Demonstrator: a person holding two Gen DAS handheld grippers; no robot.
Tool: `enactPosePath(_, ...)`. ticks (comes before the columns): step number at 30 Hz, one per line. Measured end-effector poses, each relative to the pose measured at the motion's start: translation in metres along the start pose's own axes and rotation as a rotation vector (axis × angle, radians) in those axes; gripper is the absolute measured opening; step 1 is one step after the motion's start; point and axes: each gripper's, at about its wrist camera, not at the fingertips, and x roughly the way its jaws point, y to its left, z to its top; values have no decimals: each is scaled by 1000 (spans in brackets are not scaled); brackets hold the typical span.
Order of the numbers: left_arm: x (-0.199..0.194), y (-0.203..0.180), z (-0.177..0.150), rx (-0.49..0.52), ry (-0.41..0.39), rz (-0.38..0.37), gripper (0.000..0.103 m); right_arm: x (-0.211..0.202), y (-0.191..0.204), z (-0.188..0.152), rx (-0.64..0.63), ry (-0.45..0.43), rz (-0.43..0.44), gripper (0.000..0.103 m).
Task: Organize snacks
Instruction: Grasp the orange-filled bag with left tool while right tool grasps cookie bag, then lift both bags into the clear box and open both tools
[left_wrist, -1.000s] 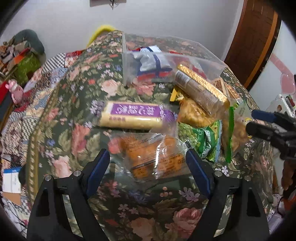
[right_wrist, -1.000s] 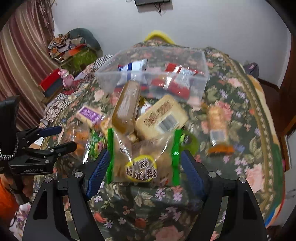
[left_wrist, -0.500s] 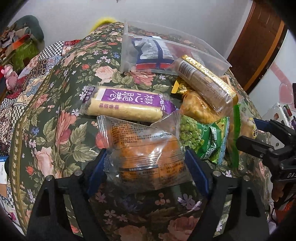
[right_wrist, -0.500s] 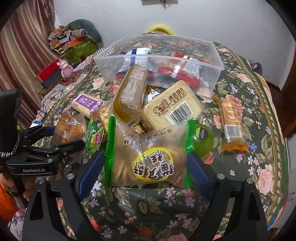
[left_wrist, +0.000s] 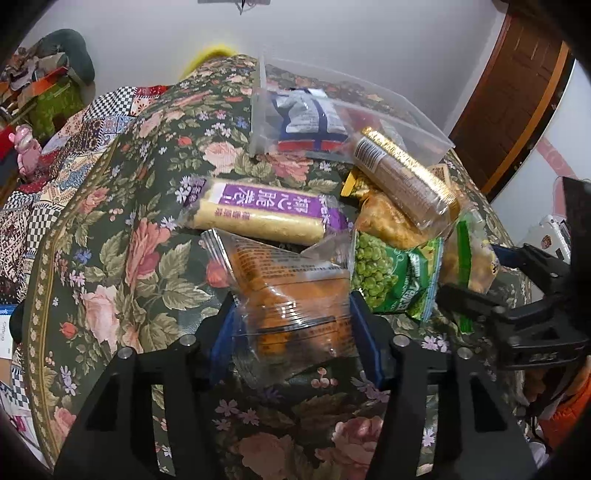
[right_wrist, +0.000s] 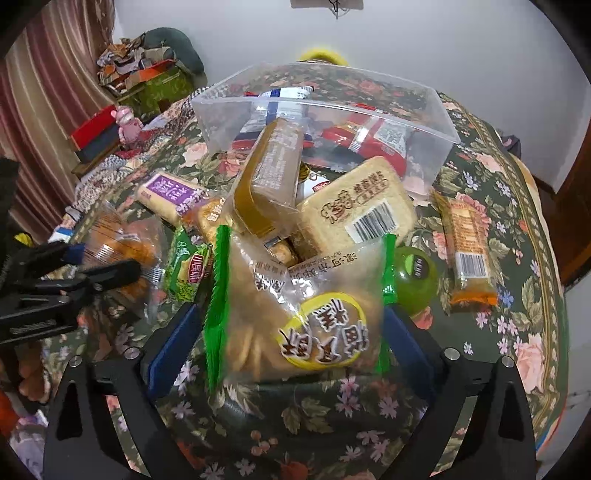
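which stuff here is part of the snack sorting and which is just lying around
Job:
- clear bin
- orange snack pack, pinched by left gripper
- green-edged cracker bag between the right gripper fingers
- purple wafer pack
- green pea bag

Lying about:
- pink toy
- floral tablecloth

Glossy clear plastic bin (right_wrist: 424, 122) — woven floral tablecloth (right_wrist: 509, 206), matt.

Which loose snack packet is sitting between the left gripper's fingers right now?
The clear packet of orange cakes, pinched by the left gripper, whose jaws have just been closing. The purple-labelled bar and green pea bag lie beyond, untouched.
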Motion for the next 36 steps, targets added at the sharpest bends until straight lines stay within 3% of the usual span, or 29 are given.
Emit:
enactPosePath(2,-5,-2,1,6,-8,2,56,2,-1,0,2,-1,-15,81)
enactPosePath(5,-10,-6,1,19,-19,6,56,-2,-10,-2,27,-14,8,71)
enactPosePath(12,-25,-12,8,33,-57,-2,55,-15,-18,-4,60,-36,51,60)
enactPosePath(23,-56,-24,45,56,-166,-22,55,-55,-18,18,47,-148,72,60)
enactPosePath(36,-68,-43,113,85,-293,-36,55,-76,-37,77,34,-296,10,60)
